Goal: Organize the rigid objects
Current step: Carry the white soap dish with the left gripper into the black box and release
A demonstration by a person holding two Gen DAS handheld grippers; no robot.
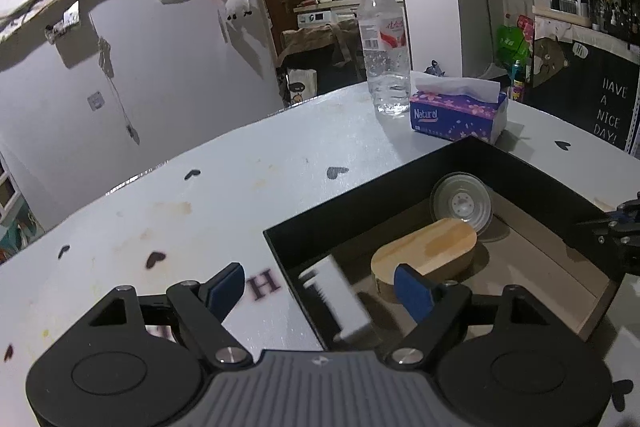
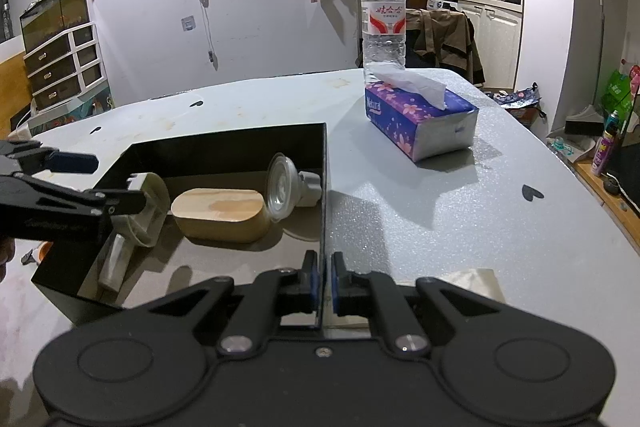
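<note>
A black open box (image 1: 360, 203) (image 2: 224, 143) sits on the pale table. Inside lie an oval wooden container (image 1: 428, 251) (image 2: 220, 213) and a clear plastic lamp-like piece (image 1: 462, 203) (image 2: 282, 191). My left gripper (image 1: 320, 287) (image 2: 100, 183) is open over the box's left corner. A white plastic tool (image 1: 340, 303) (image 2: 146, 207) sits blurred between its fingers, touching neither pad, its lower end inside the box. My right gripper (image 2: 324, 279) is shut on the box's right wall, with one finger inside and one outside.
A water bottle (image 2: 383, 15) (image 1: 385, 43) and a purple tissue pack (image 2: 420, 123) (image 1: 456, 113) stand on the table beyond the box. A beige scrap (image 2: 476, 287) lies by my right gripper. Drawers (image 2: 64, 63) stand far left.
</note>
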